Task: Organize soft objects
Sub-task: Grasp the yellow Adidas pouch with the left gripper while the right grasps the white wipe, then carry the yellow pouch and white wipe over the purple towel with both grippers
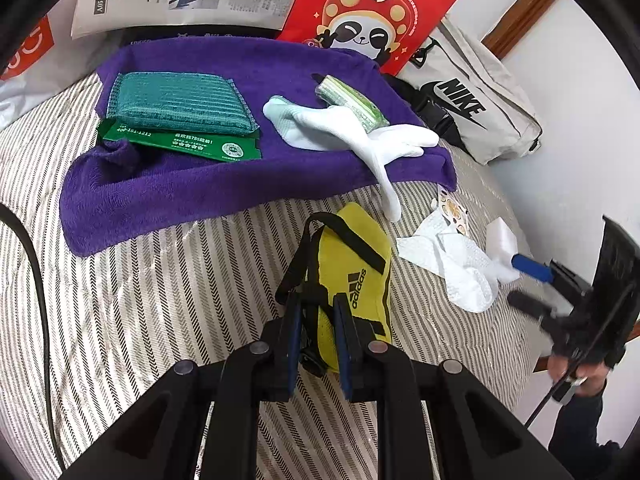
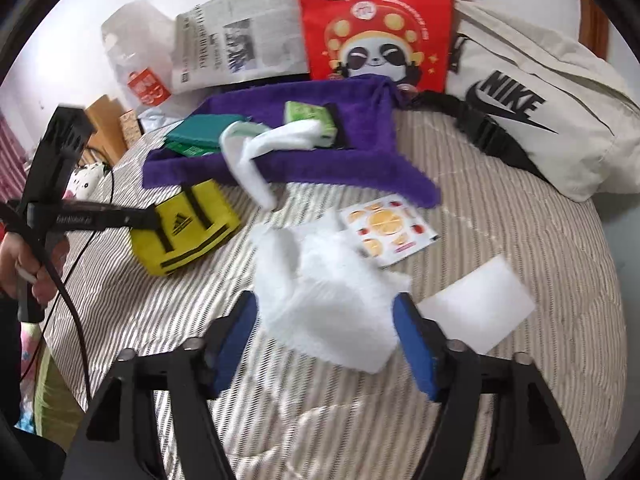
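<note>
A yellow Adidas pouch (image 1: 356,264) with black straps lies on the striped bedding. My left gripper (image 1: 318,304) is shut on its near end, one blue pad on each side; the right wrist view shows that gripper (image 2: 150,216) at the pouch (image 2: 184,232) too. To the right, a crumpled white cloth (image 2: 328,288) sits between the wide-apart pads of my right gripper (image 2: 322,314), which is open. From the left wrist view, the right gripper (image 1: 516,280) straddles the cloth (image 1: 452,268). A purple towel (image 1: 224,184) further back holds white socks (image 1: 360,136), a green sponge (image 1: 180,104) and a green tissue pack (image 1: 352,100).
A white foam block (image 2: 476,312) and a fruit-printed packet (image 2: 388,232) lie beside the cloth. A Nike bag (image 2: 540,120), a red panda bag (image 2: 372,20) and a newspaper (image 2: 240,48) stand along the far wall. A black cable (image 1: 36,280) runs along the left.
</note>
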The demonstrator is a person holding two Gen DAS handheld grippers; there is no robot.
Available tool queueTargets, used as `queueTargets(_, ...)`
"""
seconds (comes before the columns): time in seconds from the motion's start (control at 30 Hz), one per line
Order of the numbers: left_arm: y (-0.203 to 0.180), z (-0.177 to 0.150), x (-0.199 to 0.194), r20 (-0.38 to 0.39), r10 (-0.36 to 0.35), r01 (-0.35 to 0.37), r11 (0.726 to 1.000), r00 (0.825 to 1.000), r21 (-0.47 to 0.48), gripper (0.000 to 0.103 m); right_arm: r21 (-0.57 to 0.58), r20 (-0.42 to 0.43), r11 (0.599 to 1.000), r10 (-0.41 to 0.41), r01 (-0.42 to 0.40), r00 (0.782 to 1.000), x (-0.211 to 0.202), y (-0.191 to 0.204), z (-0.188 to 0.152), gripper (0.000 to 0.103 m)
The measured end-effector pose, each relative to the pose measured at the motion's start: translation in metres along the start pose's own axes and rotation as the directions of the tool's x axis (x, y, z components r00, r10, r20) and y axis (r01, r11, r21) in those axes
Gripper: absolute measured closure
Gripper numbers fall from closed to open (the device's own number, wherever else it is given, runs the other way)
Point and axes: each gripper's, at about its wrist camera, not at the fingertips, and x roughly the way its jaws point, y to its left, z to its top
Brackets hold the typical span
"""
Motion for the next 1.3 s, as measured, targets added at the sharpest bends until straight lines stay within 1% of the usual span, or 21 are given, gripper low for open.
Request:
queueTargets(0.13,0.0,-0.002,-0.005,0.013,-0.019,0.019,1.0,1.0,-0.002,0.087,-0.066,0.005,0.996,-0.057,0.057,0.998,0.007,0.018,-0.007,0.026)
queueTargets(0.23,0.001,-0.003,-0.01,0.026,-0.019,0.019,1.0,1.0,-0.007,0.087,-0.085,-0.012,0.995,-0.059,0.058,0.998,0.019,0.024,-0.01,0.026)
queueTargets(0.33,0.006,-0.006,-0.01,0.019,-0.011,0.011,1.0,1.0,-0.015,0.087,-0.151,-0.035,0.98,-0.133,0.127,0.99,0.038,0.033,-0.012,0.026)
queueTargets(0.4,0.009,-0.006,-0.008,0.016,-0.019,0.019,1.0,1.0,-0.025,0.087,-0.18,-0.039,0.971,-0.164,0.155,0.986,0.047,0.036,-0.013,0.027)
queueTargets(0.43,0.011,-0.007,-0.007,0.012,-0.025,0.025,0.999,1.0,-0.032,0.087,-0.186,-0.039,0.969,-0.173,0.163,0.984,0.051,0.037,-0.013,0.034)
queueTargets(0.47,0.012,-0.007,-0.004,0.007,-0.032,0.033,0.999,0.999,-0.041,0.087,-0.175,-0.021,0.973,-0.159,0.153,0.987,0.051,0.035,-0.012,0.041)
queueTargets(0.5,0.014,-0.007,-0.002,0.004,-0.037,0.037,0.998,0.999,-0.048,0.087,-0.166,-0.019,0.976,-0.149,0.143,0.989,0.052,0.034,-0.011,0.059)
queueTargets(0.53,0.015,-0.008,0.0,0.001,-0.043,0.043,0.997,0.999,-0.057,0.087,-0.152,-0.023,0.981,-0.128,0.123,0.992,0.053,0.032,-0.009,0.08)
queueTargets(0.57,0.018,-0.008,0.001,0.001,-0.053,0.053,0.996,0.999,-0.068,0.087,-0.129,-0.025,0.987,-0.102,0.098,0.994,0.053,0.03,-0.006,0.087)
queueTargets(0.6,0.019,-0.009,0.001,0.002,-0.063,0.063,0.995,0.998,-0.077,0.087,-0.118,-0.025,0.989,-0.097,0.093,0.995,0.053,0.029,-0.004,0.092)
queueTargets(0.63,0.02,-0.009,0.001,0.004,-0.072,0.072,0.994,0.997,-0.083,0.087,-0.126,-0.028,0.987,-0.108,0.104,0.994,0.053,0.029,-0.002,0.094)
queueTargets(0.73,0.02,-0.01,-0.003,0.01,-0.067,0.068,0.995,0.998,-0.078,0.087,-0.126,-0.032,0.989,-0.084,0.079,0.996,0.051,0.028,0.002,0.096)
queueTargets(0.8,0.021,-0.011,-0.007,0.013,-0.065,0.066,0.995,0.998,-0.075,0.087,-0.107,-0.013,0.992,-0.066,0.064,0.998,0.043,0.026,0.006,0.096)
queueTargets(0.93,0.026,-0.012,-0.019,0.037,-0.095,0.099,0.991,0.995,-0.091,0.087,-0.081,0.024,0.996,-0.027,0.029,0.999,0.024,0.024,0.015,0.096)
queueTargets(1.03,0.027,-0.01,-0.028,0.058,-0.089,0.094,0.991,0.994,-0.09,0.087,-0.072,0.05,0.997,-0.01,0.013,0.999,0.014,0.027,0.024,0.096)
queueTargets(1.13,0.03,-0.009,-0.037,0.079,-0.108,0.116,0.988,0.991,-0.102,0.087,-0.071,0.065,0.997,0.003,0.002,0.998,0.007,0.029,0.032,0.096)
queueTargets(1.3,0.033,-0.003,-0.051,0.111,-0.098,0.11,0.988,0.989,-0.108,0.087,-0.071,0.092,0.997,0.021,-0.014,0.996,-0.005,0.034,0.045,0.096)
